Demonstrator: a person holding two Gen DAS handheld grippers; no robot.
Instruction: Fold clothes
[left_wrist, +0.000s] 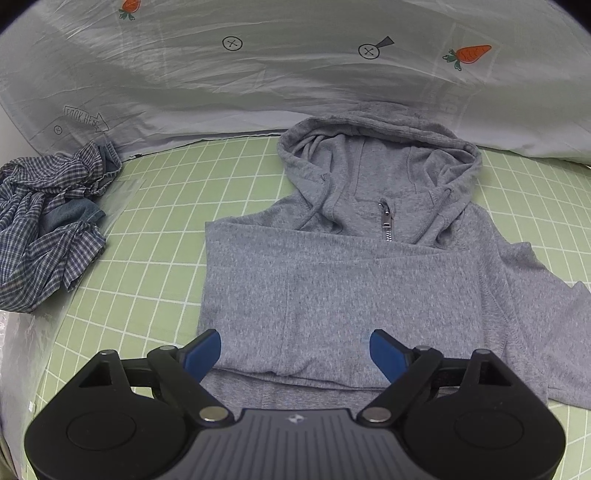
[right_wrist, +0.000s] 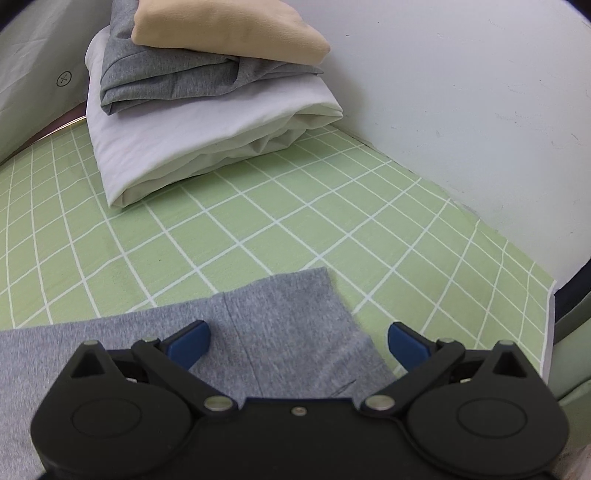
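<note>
Grey hoodie (left_wrist: 343, 266) lies flat on the green grid sheet (left_wrist: 155, 206), hood away. Left gripper (left_wrist: 295, 350), fingers spread wide, hovers over its hem. Right gripper (right_wrist: 299, 341), equally wide, straddles the hoodie's sleeve edge (right_wrist: 295, 306).

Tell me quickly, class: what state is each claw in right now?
Left claw: open, holding nothing, over the grey hoodie.
Right claw: open, holding nothing, over a grey sleeve.

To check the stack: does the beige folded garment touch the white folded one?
Apart. The right wrist view shows the beige garment lying on the grey folded garment, which separates it from the white garment below.
</note>
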